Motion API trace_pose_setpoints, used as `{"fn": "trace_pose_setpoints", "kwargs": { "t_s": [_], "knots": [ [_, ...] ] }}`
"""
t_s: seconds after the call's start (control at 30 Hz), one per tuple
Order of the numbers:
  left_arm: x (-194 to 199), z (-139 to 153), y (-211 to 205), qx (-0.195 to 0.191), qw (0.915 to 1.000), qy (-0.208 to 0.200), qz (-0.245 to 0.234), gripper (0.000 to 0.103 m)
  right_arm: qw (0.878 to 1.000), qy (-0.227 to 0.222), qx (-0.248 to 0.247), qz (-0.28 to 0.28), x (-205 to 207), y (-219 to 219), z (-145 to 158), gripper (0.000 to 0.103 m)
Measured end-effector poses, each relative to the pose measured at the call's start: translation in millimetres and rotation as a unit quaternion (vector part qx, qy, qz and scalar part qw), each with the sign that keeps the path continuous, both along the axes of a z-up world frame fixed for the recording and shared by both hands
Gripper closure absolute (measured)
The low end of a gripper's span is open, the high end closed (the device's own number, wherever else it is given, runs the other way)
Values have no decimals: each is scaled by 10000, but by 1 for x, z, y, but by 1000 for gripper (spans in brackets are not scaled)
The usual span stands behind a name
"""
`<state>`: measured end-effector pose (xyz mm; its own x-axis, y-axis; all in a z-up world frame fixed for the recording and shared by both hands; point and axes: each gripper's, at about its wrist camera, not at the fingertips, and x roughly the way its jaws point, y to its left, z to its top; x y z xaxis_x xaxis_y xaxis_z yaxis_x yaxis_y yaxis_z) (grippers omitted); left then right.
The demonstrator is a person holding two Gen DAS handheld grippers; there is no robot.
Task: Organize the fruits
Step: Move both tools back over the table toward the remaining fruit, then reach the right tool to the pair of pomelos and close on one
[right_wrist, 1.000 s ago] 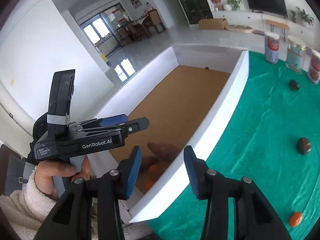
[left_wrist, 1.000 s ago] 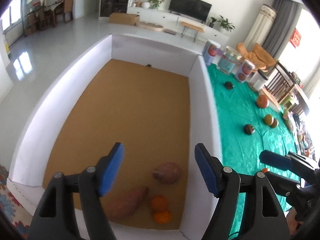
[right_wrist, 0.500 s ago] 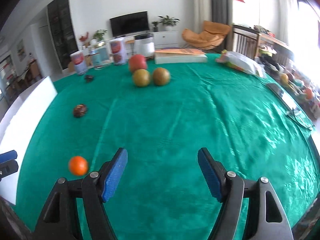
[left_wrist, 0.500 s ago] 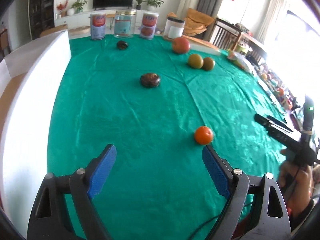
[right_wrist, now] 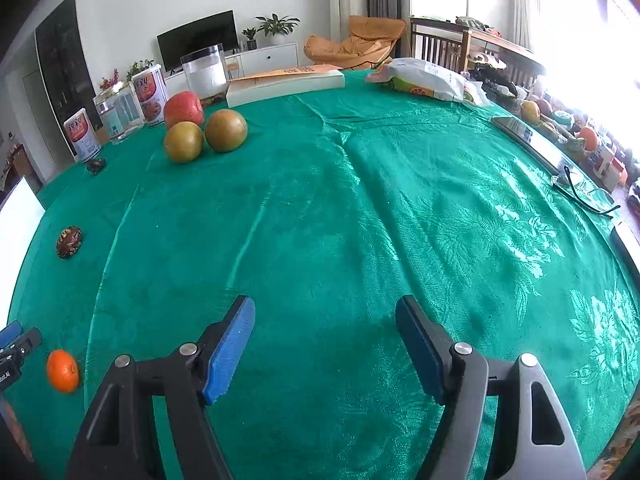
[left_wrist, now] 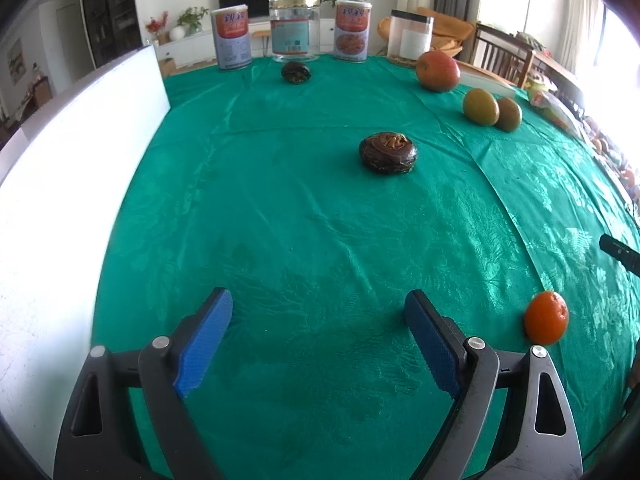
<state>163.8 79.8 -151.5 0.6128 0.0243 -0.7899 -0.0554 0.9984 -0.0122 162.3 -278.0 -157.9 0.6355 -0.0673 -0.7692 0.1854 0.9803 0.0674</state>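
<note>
Item: your left tool [left_wrist: 318, 322], jaws wide and just opened further, nothing between the blue pads [left_wrist: 206, 340]; it angles down over bare green tabletop [left_wrist: 304, 240], probably readied for a pick

Item: your right tool [right_wrist: 324, 344], jaws about half spread after a recent widening, likewise empty, over open cloth well apart from any fruit

Item: small orange [left_wrist: 546, 317], just beside your left tool on its right and nearest to it, so the likeliest next pick; near-round, no real long axis, stem dimple seems to face sideways

Item: dark flattened fruit [left_wrist: 388, 153], mid-tabletop ahead of your left tool; lies flat, long axis across the view, crinkled top facing up

Item: second dark fruit [left_wrist: 296, 72], far end, near the tins [left_wrist: 231, 38] and the clear jar [left_wrist: 295, 28]

Item: two green-brown round fruits [right_wrist: 184, 142], touching, beside the red fruit [right_wrist: 183, 108]; all far from your right tool

Item: white box wall [left_wrist: 60, 184], along the left edge of the cloth; judged the destination, interior hidden
</note>
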Motion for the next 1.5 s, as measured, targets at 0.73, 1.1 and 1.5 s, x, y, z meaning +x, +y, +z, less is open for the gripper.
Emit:
{"fn": "trace_pose_setpoints", "kwargs": {
  "t_s": [0.73, 1.1, 1.5],
  "knots": [
    [0, -2, -2, 55, 10000, 56, -7, 6, 9991, 336, -254, 59, 6, 9, -8, 0],
    [3, 2, 3, -409, 9988, 24, -250, 5, 9991, 334, -257, 58, 5, 9, -8, 0],
    [105, 12, -38, -148, 9972, 29, -732, 7, 9991, 332, -258, 57, 5, 9, -8, 0]
  ]
}}
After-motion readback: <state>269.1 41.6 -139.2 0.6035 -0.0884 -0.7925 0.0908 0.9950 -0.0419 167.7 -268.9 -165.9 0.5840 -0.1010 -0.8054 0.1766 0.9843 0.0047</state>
